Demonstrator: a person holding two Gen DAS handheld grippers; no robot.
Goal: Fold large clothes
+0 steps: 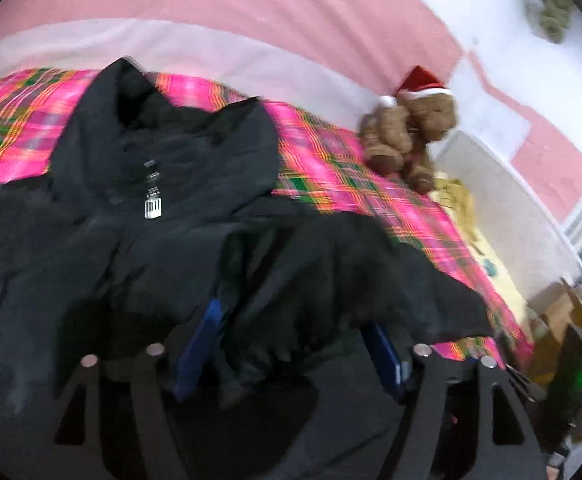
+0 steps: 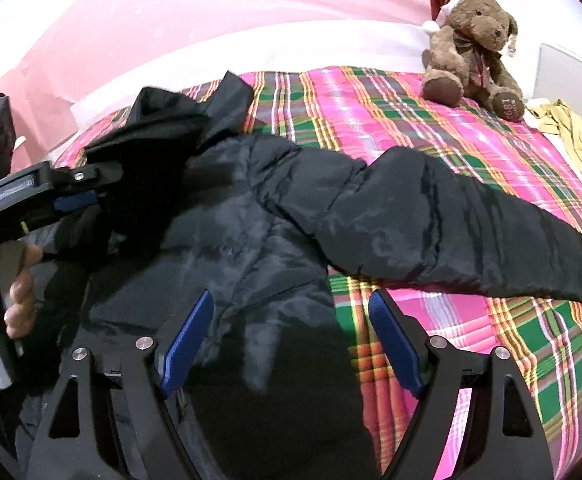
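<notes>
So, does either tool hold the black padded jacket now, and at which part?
Neither. The left tool stands open around a jacket fold; the right tool is open above its side.

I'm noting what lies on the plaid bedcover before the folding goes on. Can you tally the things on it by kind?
Black jackets: 1
Teddy bears in Santa hats: 1
Yellowish cloths at the bed's edge: 1
Total: 3
</notes>
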